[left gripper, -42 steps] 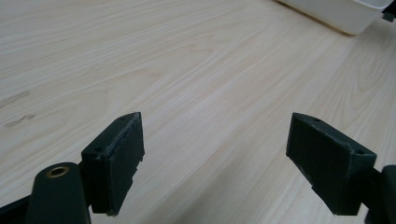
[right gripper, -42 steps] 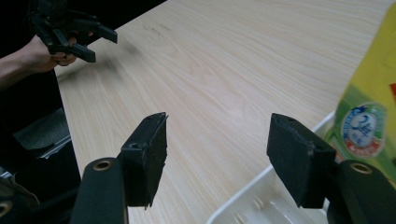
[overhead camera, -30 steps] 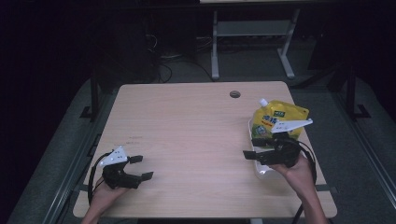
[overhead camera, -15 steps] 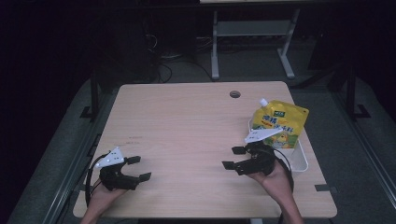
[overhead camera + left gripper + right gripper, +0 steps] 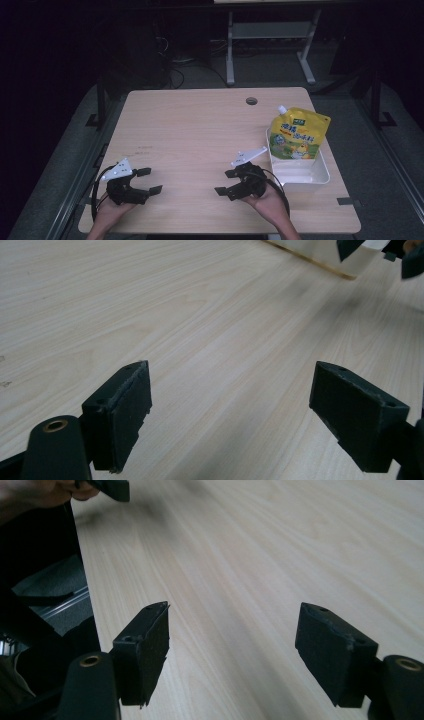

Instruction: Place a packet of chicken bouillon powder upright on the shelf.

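A yellow spouted pouch point(image 5: 297, 136) stands upright in a white tray point(image 5: 315, 174) at the table's right side. My right gripper point(image 5: 226, 182) rests near the front edge, left of the tray, jaws wide apart and pointing left with nothing between them; in the right gripper view point(image 5: 232, 645) bare wood lies between the pads. My left gripper point(image 5: 149, 180) sits at the front left, open and empty, pointing right. The left gripper view point(image 5: 230, 415) has wood grain between its pads and the other gripper point(image 5: 385, 250) far off.
The light wooden table point(image 5: 200, 130) has a round cable hole point(image 5: 251, 101) near its far edge. A metal stand point(image 5: 270, 30) is on the floor behind the table. The table's left edge point(image 5: 82, 575) and dark floor appear in the right gripper view.
My right gripper has moved left and toward the front, away from the pouch and tray. The left gripper has stayed where it was.
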### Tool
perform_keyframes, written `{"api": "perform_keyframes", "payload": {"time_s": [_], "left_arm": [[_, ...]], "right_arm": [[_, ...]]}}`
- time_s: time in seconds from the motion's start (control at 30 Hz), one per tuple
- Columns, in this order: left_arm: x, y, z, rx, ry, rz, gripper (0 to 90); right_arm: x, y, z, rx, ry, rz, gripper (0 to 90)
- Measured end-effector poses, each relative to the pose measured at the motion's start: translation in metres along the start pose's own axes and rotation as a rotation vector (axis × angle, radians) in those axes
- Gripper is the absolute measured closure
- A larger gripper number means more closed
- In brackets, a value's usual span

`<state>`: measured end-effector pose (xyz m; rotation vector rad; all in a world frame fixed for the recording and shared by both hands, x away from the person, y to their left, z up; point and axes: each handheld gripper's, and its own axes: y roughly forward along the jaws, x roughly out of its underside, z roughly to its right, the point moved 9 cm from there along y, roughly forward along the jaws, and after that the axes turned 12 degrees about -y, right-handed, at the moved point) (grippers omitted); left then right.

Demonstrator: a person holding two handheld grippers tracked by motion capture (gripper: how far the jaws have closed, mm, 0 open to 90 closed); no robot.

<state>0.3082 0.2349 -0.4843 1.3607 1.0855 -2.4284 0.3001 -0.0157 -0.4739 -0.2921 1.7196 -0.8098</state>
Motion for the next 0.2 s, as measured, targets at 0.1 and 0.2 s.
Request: {"api": "perform_keyframes", "payload": {"time_s": [0.1, 0.2], "left_arm": [[0.0, 0.0, 0.001, 0.006, -0.003, 0.002, 16.6], [-0.001, -0.001, 0.001, 0.007, -0.006, 0.007, 16.6]], "right_arm": [[0.002, 0.009, -0.007, -0.029, 0.002, -0.011, 28.3], [0.003, 0.013, -0.011, -0.034, -0.005, -0.008, 28.1]]}}
